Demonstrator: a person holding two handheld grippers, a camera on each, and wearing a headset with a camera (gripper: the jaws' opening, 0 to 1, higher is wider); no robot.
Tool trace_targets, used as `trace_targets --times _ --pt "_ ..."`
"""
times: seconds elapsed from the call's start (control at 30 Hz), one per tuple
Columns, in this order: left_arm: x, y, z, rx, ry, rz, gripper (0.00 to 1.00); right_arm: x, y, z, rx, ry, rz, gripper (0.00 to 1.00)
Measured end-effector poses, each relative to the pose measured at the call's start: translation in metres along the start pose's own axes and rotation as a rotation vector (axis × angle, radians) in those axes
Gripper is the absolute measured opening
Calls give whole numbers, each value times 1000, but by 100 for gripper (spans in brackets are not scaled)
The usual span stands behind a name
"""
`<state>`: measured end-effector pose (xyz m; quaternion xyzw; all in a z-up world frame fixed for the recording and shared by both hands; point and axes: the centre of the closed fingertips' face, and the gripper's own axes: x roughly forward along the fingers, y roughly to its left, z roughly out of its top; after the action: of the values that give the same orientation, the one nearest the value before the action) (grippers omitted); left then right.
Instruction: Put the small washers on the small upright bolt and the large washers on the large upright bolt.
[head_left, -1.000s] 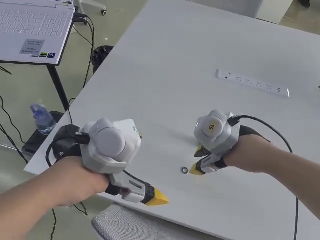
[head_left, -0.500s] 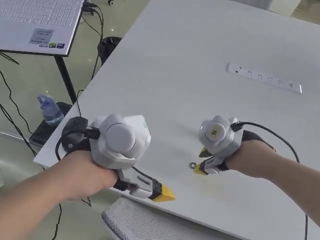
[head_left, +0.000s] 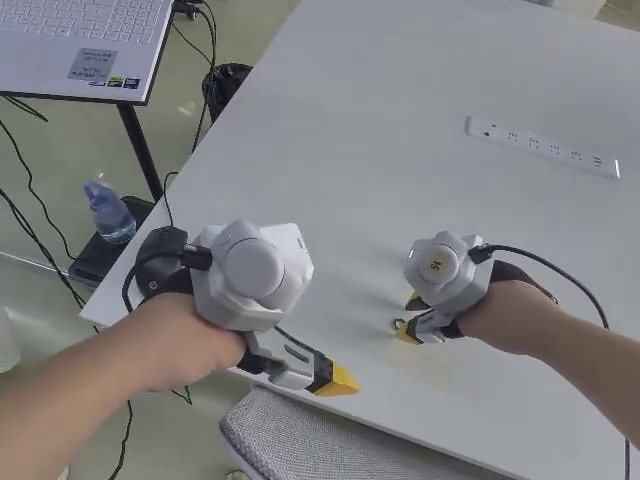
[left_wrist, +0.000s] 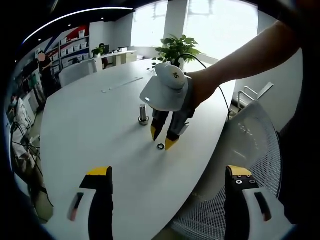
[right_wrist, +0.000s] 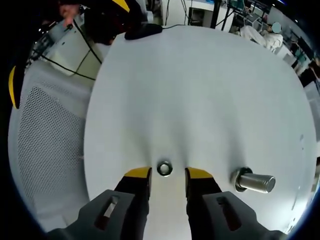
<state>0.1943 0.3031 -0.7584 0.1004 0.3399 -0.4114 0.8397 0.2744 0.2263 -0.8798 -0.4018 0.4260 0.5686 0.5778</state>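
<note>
A small metal washer (right_wrist: 164, 168) lies flat on the white table (right_wrist: 200, 90), just ahead of and between the yellow tips of my right gripper (right_wrist: 168, 174), which is open with a narrow gap. In the head view the washer (head_left: 398, 323) peeks out at the right gripper (head_left: 407, 322). An upright silver bolt (right_wrist: 252, 182) stands close by, seen behind the right gripper in the left gripper view as bolt (left_wrist: 143, 114). My left gripper (left_wrist: 168, 172) hangs wide open and empty over the table's near edge, left gripper (head_left: 335, 380) low in the head view.
A white power strip (head_left: 540, 148) lies far back on the table. A mesh chair (head_left: 300, 440) sits under the near edge. Left of the table stand a laptop (head_left: 80, 40) on a stand, a water bottle (head_left: 108, 213) and floor cables.
The right gripper has moved onto the washer, which lay just left of its tips and now sits between them. The left gripper holds its place; the head camera has shifted.
</note>
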Motion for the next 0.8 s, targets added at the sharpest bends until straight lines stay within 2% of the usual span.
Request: trace_targets --times 0.17,0.47,0.8 --pt "0 0 0 2 -1 -2 93 1 0 -1 -42 20 -22 28" --pt "1 0 -2 -4 -3 -4 91 0 3 -2 -38 12 -25 23" --pt "0 4 4 -15 -36 3 92 0 6 -1 -49 18 -23 19"
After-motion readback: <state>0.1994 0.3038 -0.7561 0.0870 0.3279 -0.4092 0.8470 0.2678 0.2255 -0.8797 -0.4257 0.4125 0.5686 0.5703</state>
